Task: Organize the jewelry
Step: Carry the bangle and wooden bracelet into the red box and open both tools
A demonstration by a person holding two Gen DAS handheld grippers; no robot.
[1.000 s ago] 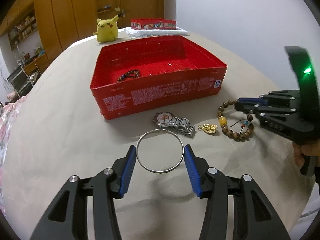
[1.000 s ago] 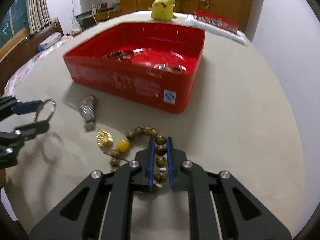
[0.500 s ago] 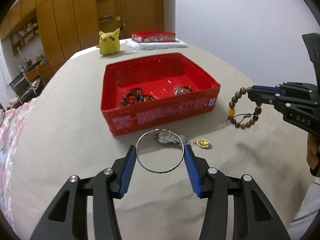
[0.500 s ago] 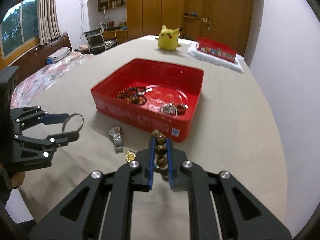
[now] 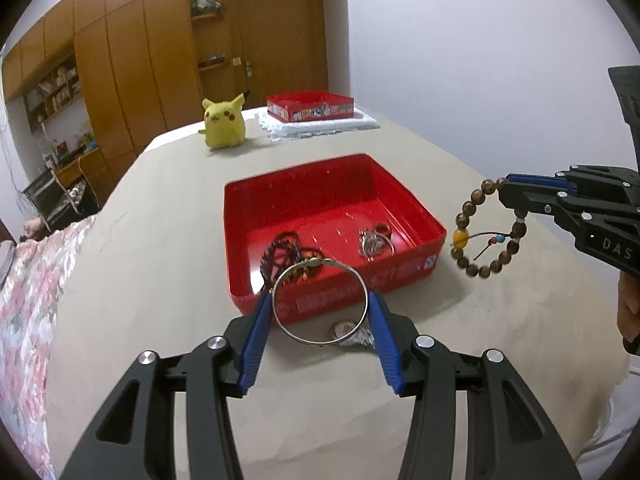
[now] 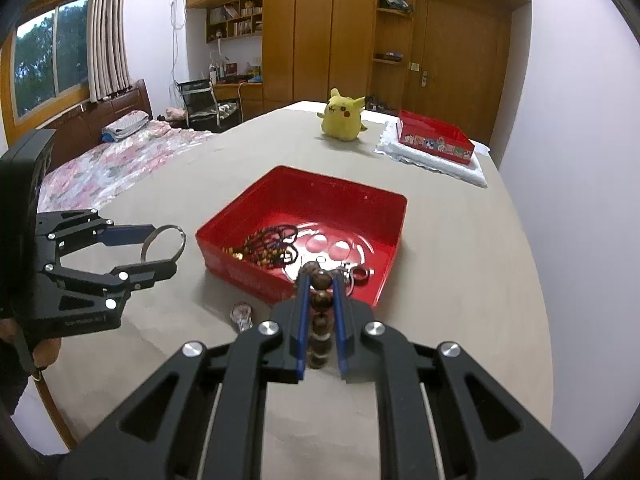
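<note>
My left gripper (image 5: 319,308) is shut on a silver bangle (image 5: 320,304) and holds it in the air in front of the red box (image 5: 416,216). It also shows in the right wrist view (image 6: 160,248) with the bangle (image 6: 163,243). My right gripper (image 6: 320,292) is shut on a wooden bead bracelet (image 6: 322,302), which hangs from it to the right of the box (image 5: 486,232). The red box (image 6: 384,200) holds a dark bead necklace (image 5: 286,254) and rings (image 5: 376,240). A silver watch (image 5: 354,334) lies on the table before the box.
A yellow plush toy (image 5: 223,123) and a smaller red box (image 5: 310,106) on a white cloth stand at the table's far end. A bed with a floral cover (image 6: 116,160) is beside the table on the left. A white wall is to the right.
Both grippers have risen well above the table with their bangle and bead bracelet. The box now looks smaller and lower, and its contents show more.
</note>
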